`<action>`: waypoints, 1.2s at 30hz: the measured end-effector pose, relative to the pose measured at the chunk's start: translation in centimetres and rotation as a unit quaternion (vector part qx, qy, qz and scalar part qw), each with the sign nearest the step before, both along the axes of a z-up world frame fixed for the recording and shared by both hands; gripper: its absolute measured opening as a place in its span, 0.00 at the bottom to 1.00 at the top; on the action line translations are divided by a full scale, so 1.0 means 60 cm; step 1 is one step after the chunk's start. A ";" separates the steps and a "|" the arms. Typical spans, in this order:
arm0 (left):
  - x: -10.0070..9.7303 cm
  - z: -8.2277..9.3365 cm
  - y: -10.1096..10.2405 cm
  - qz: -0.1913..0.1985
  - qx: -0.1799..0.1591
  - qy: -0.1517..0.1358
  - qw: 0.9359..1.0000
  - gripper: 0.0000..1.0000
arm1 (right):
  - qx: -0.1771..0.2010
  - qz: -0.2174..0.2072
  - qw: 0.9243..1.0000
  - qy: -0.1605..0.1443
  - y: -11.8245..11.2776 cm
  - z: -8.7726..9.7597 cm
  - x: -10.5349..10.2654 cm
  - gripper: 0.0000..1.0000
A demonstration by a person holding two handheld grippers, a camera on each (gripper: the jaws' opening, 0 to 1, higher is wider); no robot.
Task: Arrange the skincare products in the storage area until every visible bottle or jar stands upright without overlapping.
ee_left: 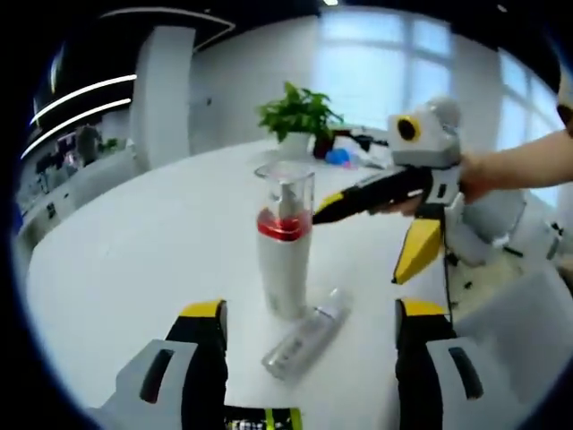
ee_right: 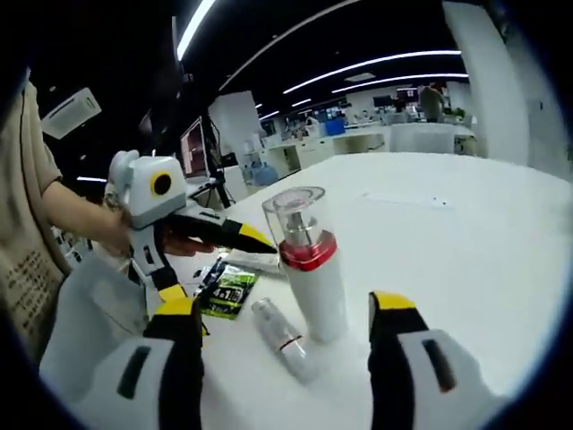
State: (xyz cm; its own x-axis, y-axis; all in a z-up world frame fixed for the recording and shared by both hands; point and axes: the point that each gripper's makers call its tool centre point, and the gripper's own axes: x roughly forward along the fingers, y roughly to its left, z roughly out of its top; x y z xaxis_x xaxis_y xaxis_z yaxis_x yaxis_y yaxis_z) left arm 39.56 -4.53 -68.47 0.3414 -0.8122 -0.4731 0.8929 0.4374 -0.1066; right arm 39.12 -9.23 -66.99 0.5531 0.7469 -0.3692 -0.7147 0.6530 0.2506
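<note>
Two skincare items sit on the white desk (ee_left: pixel 134 242): a tall white bottle (ee_left: pixel 285 242) with a red band stands upright, and a small silver tube (ee_left: pixel 304 339) lies flat just beside its base. Both the left tool (ee_left: pixel 309 327) and right tool (ee_right: pixel 285 318) gape open, holding nothing.

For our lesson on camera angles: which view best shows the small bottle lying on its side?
The left gripper view: the small bottle lies whole between the jaws beside the tall white bottle. The right gripper view shows it smaller and more foreshortened.
</note>
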 end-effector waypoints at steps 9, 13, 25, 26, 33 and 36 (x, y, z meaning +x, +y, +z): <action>-0.033 0.015 0.051 0.039 -0.013 0.016 0.999 0.83 | 0.022 -0.030 0.999 -0.012 0.021 0.027 -0.050 0.86; -0.055 0.018 0.084 0.064 -0.010 0.028 0.997 0.86 | 0.036 -0.041 0.998 -0.021 0.029 0.043 -0.076 0.90; -0.131 0.032 0.168 0.121 -0.017 0.043 0.992 0.93 | 0.051 -0.057 0.997 -0.018 0.048 0.037 -0.128 0.98; -0.134 0.034 0.174 0.126 -0.018 0.043 0.991 0.93 | 0.052 -0.058 0.997 -0.019 0.048 0.038 -0.131 0.98; -0.164 0.050 0.219 0.162 -0.026 0.040 0.986 0.94 | 0.047 -0.059 0.997 -0.012 0.056 0.036 -0.163 0.99; -0.172 0.058 0.236 0.179 -0.031 0.034 0.983 0.95 | 0.053 -0.066 0.996 -0.010 0.059 0.041 -0.175 1.00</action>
State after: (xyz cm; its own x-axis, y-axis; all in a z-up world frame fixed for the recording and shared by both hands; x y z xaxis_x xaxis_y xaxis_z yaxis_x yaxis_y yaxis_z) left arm 29.25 9.63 -65.02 0.5797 -0.6741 -0.4579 0.6726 0.7130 -0.1982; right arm 28.63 -5.68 -64.52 0.6558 0.7015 -0.2790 -0.6299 0.7122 0.3100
